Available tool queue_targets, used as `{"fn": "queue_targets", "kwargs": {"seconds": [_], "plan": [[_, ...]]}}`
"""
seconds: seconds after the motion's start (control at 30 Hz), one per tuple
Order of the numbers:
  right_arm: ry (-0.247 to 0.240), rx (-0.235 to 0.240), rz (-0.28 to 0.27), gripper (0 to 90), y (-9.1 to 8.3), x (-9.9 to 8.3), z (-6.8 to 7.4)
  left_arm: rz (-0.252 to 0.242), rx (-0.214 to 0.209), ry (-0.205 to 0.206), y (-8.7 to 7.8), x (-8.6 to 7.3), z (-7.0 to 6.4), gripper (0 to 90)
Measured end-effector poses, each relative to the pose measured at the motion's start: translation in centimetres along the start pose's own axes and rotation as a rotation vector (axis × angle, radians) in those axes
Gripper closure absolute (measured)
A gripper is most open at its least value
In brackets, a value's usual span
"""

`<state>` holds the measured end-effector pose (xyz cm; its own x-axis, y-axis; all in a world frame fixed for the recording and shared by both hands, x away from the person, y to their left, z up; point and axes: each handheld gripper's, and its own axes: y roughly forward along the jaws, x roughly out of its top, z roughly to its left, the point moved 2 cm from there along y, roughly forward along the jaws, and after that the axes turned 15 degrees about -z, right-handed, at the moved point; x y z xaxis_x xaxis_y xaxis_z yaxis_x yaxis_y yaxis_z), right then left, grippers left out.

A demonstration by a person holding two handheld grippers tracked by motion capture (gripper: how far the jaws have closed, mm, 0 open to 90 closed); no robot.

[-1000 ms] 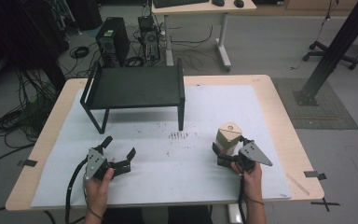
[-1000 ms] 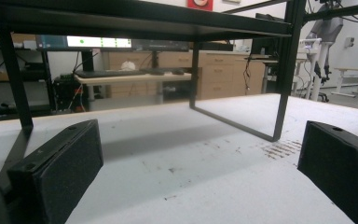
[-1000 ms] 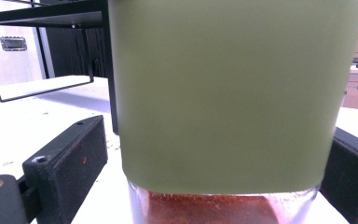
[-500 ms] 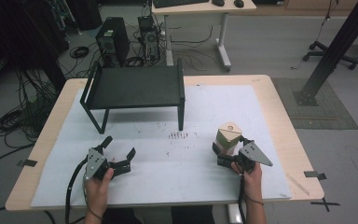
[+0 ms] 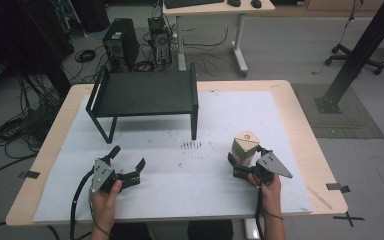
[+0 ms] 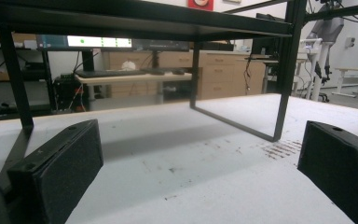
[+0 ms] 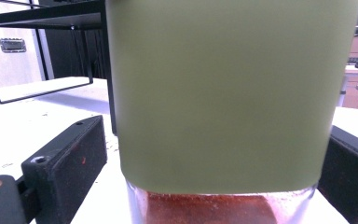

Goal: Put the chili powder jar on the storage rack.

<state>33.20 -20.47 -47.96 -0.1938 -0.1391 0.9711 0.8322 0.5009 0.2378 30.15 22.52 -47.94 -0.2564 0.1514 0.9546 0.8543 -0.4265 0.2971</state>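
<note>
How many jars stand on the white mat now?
1. The jar with its olive label stands at the mat's right side, between the open jaws of the right tool.

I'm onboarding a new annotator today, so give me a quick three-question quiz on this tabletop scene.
1. True or false: the left gripper has its jaws spread with nothing between them.
2. Multiple choice: the olive-green jar stands
A. on top of the black rack
B. on the white mat between the right gripper's jaws
C. under the black rack
3. Fill in: the black rack stands on the ____ side of the table, away from the person.

Key
1. True
2. B: in the right gripper view the jar sits between the jaws of the right gripper, with a gap visible at the left jaw.
3. far
</note>
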Motion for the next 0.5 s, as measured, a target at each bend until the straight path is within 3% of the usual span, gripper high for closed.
{"fn": "queue_targets", "kwargs": {"seconds": [0.5], "plan": [[0.0,-0.001,-0.002,0.9,0.0,0.02,-0.01,0.001,0.004,0.001,0.01,0.0,0.0,0.2]]}}
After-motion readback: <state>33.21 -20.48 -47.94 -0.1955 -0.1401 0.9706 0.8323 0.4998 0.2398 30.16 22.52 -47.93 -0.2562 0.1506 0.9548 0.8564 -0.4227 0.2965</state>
